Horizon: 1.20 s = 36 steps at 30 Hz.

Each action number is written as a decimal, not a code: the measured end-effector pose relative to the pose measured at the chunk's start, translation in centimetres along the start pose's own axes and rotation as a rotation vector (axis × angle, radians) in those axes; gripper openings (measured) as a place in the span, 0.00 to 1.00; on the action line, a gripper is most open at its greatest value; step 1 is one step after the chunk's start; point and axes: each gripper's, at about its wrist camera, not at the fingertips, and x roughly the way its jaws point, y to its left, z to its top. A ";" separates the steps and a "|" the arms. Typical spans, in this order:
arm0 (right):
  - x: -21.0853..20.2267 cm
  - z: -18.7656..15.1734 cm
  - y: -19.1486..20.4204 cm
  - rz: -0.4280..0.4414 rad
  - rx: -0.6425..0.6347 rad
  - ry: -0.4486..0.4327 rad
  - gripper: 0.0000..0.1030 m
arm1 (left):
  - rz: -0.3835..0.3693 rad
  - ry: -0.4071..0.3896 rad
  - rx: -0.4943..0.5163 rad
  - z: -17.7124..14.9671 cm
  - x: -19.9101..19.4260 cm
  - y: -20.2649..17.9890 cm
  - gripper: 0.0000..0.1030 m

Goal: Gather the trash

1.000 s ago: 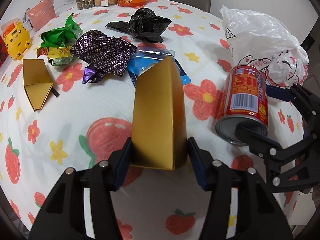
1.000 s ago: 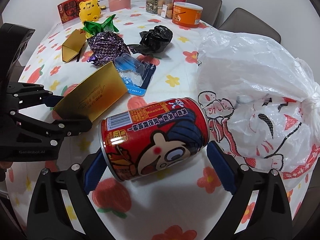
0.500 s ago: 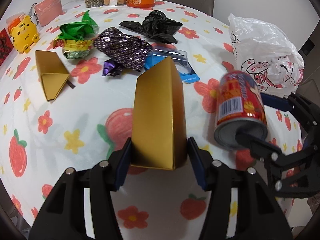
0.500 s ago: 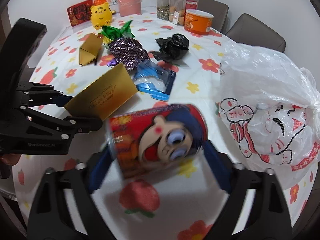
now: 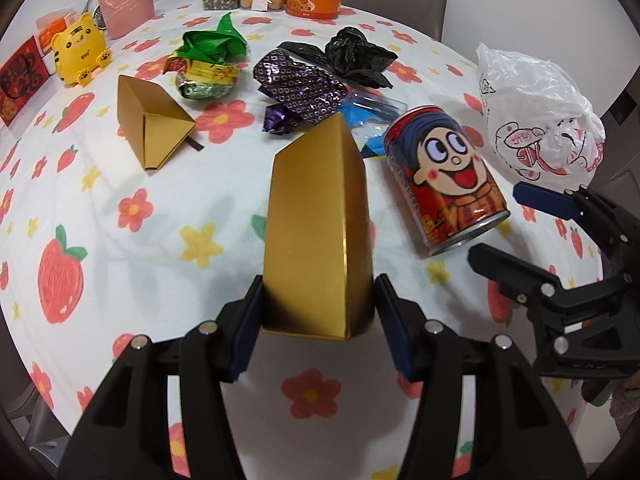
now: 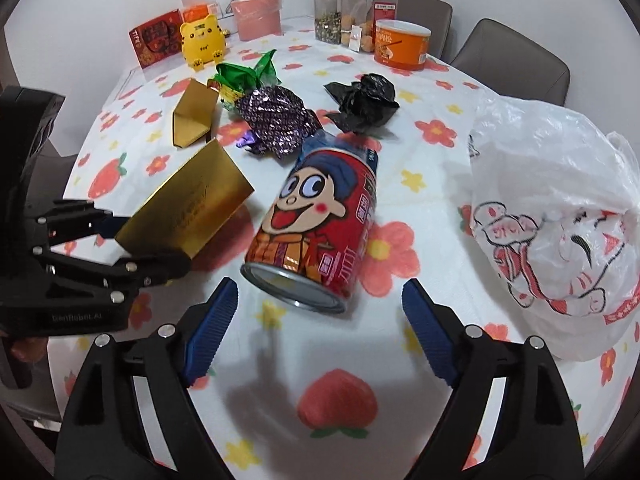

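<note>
**Two grippers, one box held, one can loose**

Two grippers work over the flowered counter [image 6: 432,184]. The left gripper [image 5: 318,322] clamps a gold box [image 5: 320,236] between its blue pads, lifted clear of the cloth. The right gripper [image 6: 318,334] has just been opening; its jaws stand wide, and the red cartoon can [image 6: 320,220] lies tilted ahead of them, touched by neither pad. A white plastic bag [image 6: 556,208] sits to the can's right. Farther back lie a second gold box [image 5: 150,124], a purple wrapper [image 5: 300,84], a green wrapper [image 5: 210,60] and a black bag [image 5: 356,56].
</note>
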 end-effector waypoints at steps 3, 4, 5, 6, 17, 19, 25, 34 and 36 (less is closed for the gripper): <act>1.1 0.5 0.8 -0.007 0.002 0.001 0.79 | 0.008 -0.008 -0.010 -0.1 -0.4 0.5 0.53; 1.3 0.7 0.9 -0.007 0.009 0.003 0.79 | 0.019 -0.010 -0.014 -0.2 -0.6 0.7 0.53; 1.6 0.8 0.9 -0.005 0.021 0.005 0.79 | 0.021 -0.012 -0.019 -0.2 -0.7 1.0 0.53; 1.9 0.9 1.0 -0.005 0.032 0.010 0.79 | 0.024 -0.013 -0.027 -0.3 -0.9 1.3 0.53; 1.8 0.7 1.9 -0.019 0.044 0.019 0.66 | 0.061 -0.032 -0.082 -2.0 -3.0 3.9 0.53; 1.0 0.5 2.5 -0.018 0.030 0.017 0.66 | 0.064 -0.039 -0.087 -2.5 -3.7 4.3 0.53; -1.1 0.2 5.3 -0.001 -0.016 0.010 0.65 | 0.075 -0.064 -0.112 -4.5 -6.7 6.0 0.53; -3.7 0.0 14.0 0.085 -0.129 0.011 0.64 | 0.116 -0.092 -0.178 -10.2 -12.7 10.5 0.53; -4.2 0.0 16.5 0.108 -0.163 0.010 0.63 | 0.129 -0.099 -0.198 -11.7 -14.1 11.6 0.53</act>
